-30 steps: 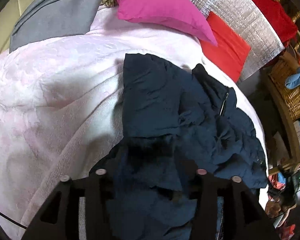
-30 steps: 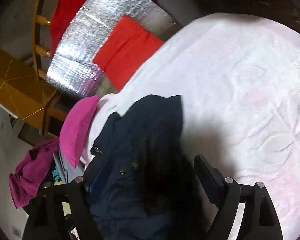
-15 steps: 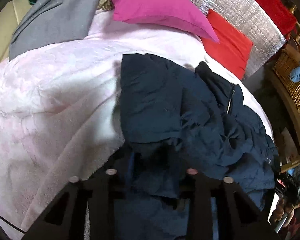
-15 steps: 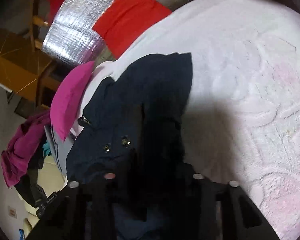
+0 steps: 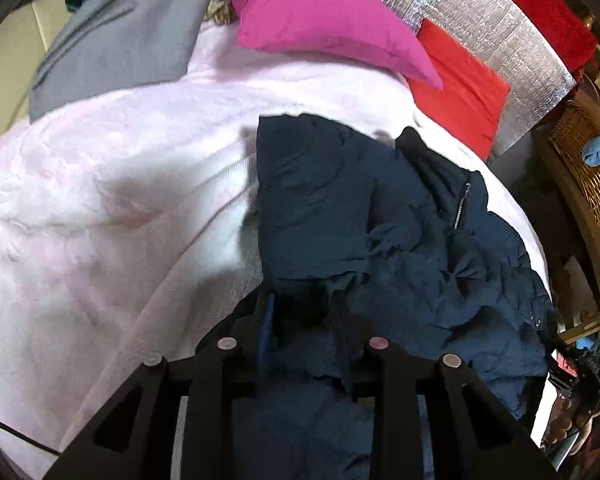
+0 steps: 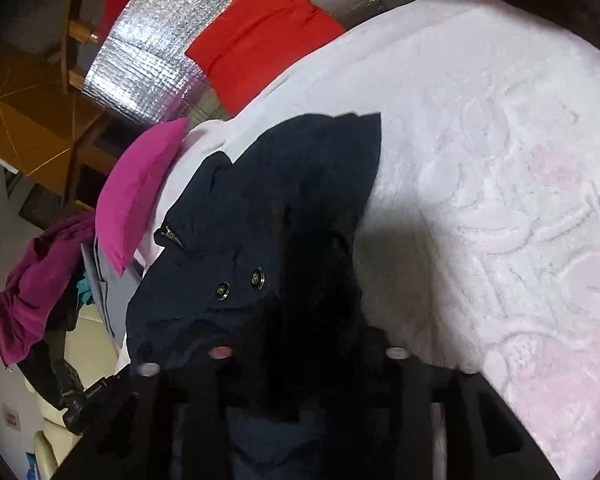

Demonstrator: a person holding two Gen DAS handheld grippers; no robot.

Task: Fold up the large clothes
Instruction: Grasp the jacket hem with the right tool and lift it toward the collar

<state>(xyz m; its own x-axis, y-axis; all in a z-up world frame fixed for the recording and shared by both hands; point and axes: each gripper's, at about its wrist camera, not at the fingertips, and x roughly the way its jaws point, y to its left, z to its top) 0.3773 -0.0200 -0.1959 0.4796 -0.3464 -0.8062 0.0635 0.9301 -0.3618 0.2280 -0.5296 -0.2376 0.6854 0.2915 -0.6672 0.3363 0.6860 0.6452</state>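
The pale pink embossed bedspread (image 5: 100,208) lies bare and wide on the left of the left wrist view, offering open passage; in the right wrist view its bare stretch (image 6: 500,200) fills the right side. The crumpled navy blue jacket (image 5: 360,220) takes up the bed's middle. Along the far edge, a magenta pillow (image 5: 320,24), a red cushion (image 5: 460,84) and a grey garment (image 5: 120,40) block the way. A wicker basket (image 5: 592,172) stands beyond the bed's right side.
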